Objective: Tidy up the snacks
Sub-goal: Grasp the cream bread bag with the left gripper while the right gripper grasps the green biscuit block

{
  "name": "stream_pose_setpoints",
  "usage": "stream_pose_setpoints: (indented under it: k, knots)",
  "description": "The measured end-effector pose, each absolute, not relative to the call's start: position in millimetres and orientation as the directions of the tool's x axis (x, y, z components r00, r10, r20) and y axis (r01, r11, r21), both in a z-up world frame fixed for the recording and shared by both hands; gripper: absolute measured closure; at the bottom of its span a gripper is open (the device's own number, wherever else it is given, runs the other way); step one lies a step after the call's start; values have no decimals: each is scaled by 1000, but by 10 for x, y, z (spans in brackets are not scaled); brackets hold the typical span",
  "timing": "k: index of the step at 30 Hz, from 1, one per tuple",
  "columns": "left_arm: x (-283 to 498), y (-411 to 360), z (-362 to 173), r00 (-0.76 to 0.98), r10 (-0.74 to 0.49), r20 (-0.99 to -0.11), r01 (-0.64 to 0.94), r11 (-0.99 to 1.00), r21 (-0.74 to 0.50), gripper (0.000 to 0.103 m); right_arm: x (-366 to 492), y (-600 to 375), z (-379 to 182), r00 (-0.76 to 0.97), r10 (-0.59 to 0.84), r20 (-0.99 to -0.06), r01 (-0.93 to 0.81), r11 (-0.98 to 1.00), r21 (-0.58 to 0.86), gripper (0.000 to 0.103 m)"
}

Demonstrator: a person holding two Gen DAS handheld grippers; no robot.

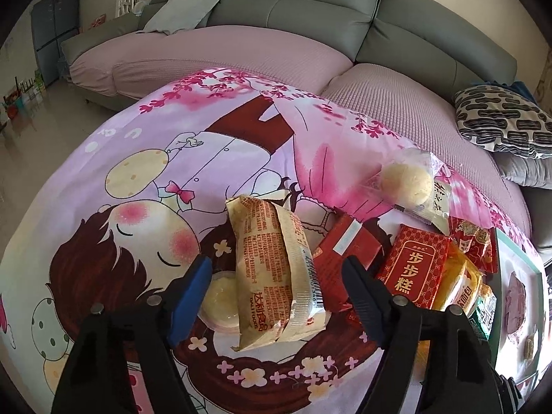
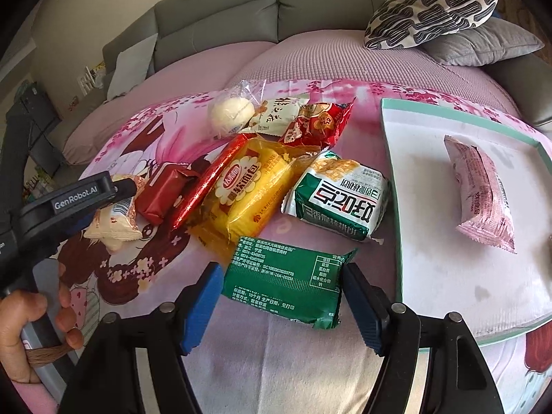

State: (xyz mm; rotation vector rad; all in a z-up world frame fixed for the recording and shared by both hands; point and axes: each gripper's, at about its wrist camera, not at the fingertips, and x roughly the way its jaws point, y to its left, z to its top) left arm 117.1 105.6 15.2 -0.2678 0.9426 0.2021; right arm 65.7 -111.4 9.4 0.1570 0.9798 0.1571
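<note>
My left gripper (image 1: 276, 260) stands open around a beige snack packet (image 1: 276, 269) tilted on the cartoon-print cloth. A clear jelly cup (image 1: 220, 300) lies against its left pad. A small gap shows at its right finger. In the right wrist view my right gripper (image 2: 281, 265) is shut on a dark green packet (image 2: 283, 283) lying flat, with a pad at each end. Beyond it lie a yellow bread packet (image 2: 255, 186), a green-and-white packet (image 2: 341, 200), a red packet (image 2: 165, 193) and a wrapped pale bun (image 2: 229, 114). A pink packet (image 2: 483, 193) lies in the white tray (image 2: 390, 172).
The cloth covers a pink sofa seat with grey backrests. A patterned cushion (image 2: 434, 7) rests on a grey one at the back right. A hand (image 2: 34, 321) grips the left tool's handle at the lower left. A red box (image 1: 414, 262) lies right of the left gripper.
</note>
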Motion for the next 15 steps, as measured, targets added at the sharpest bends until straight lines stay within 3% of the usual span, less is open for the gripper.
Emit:
stream_pose_setpoints:
  k: [15]
  knots:
    - [1164, 1175, 24, 547, 57, -835, -334, 930, -155, 37, 698, -1040, 15, 552, 153, -819, -47, 987, 153, 29]
